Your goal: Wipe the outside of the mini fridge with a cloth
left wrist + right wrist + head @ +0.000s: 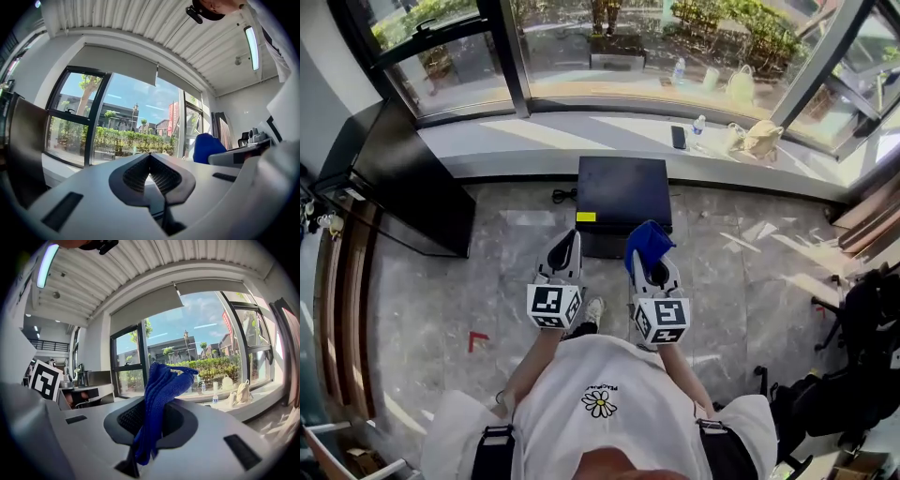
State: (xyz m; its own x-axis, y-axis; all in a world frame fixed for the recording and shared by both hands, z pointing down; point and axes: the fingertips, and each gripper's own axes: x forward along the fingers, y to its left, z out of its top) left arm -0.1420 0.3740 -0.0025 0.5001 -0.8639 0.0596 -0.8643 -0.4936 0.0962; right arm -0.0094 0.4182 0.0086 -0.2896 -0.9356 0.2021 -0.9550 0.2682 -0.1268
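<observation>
With the right gripper pinching only a fold of the blue cloth in its jaws and the left gripper closed on nothing, dragging hard across the mini fridge, on the floor just beyond, could tug the cloth free.

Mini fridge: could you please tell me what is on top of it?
The mini fridge top shows only a small yellow label; the blue cloth hides its front right corner.

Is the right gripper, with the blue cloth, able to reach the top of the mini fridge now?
Probably yes. The right gripper, shut on the cloth, hangs just in front of the mini fridge, and nothing stands between them in the head view.
</observation>
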